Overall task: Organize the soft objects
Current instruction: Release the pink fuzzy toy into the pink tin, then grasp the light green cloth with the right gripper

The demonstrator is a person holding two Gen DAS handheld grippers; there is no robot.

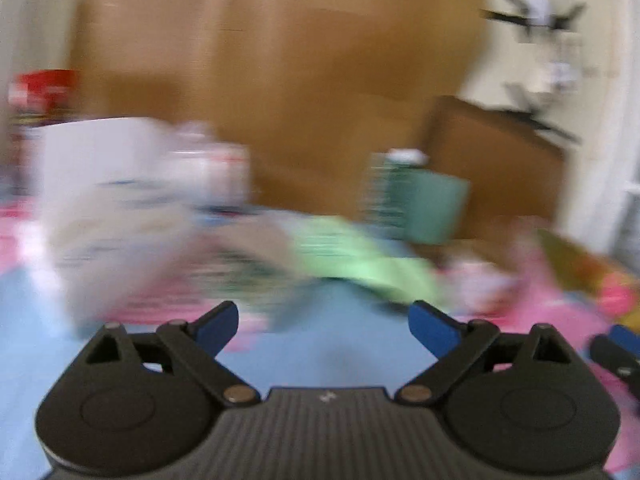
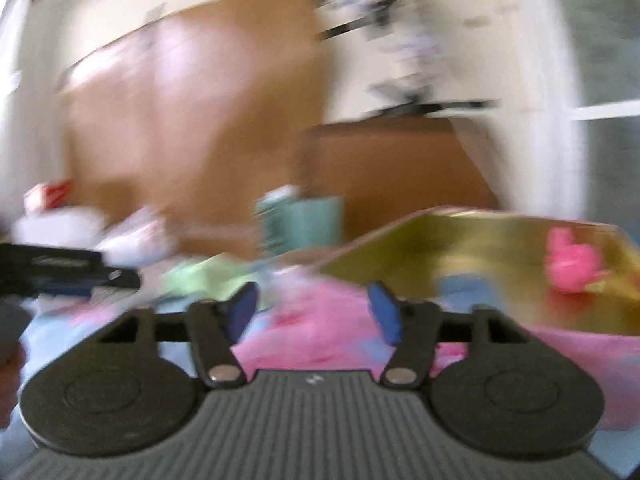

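Both views are smeared by motion. My left gripper (image 1: 323, 322) is open and empty above a blue and pink mat (image 1: 336, 344). Beyond it lie a light green cloth (image 1: 360, 260) and a pale patterned soft heap (image 1: 120, 232). My right gripper (image 2: 313, 312) is open and empty over a pink soft item (image 2: 320, 320). To its right stands a box with a gold inside (image 2: 460, 248), and a bright pink soft toy (image 2: 572, 264) lies in it. The green cloth (image 2: 200, 272) shows at left, with the left gripper's body (image 2: 60, 270) beside it.
A tall brown cabinet (image 1: 280, 80) and a lower brown cabinet (image 1: 500, 168) stand behind the mat. A teal box (image 1: 420, 204) sits in front of them. A red and white package (image 1: 44, 88) is at far left. Wall shelves (image 1: 532, 20) hang at upper right.
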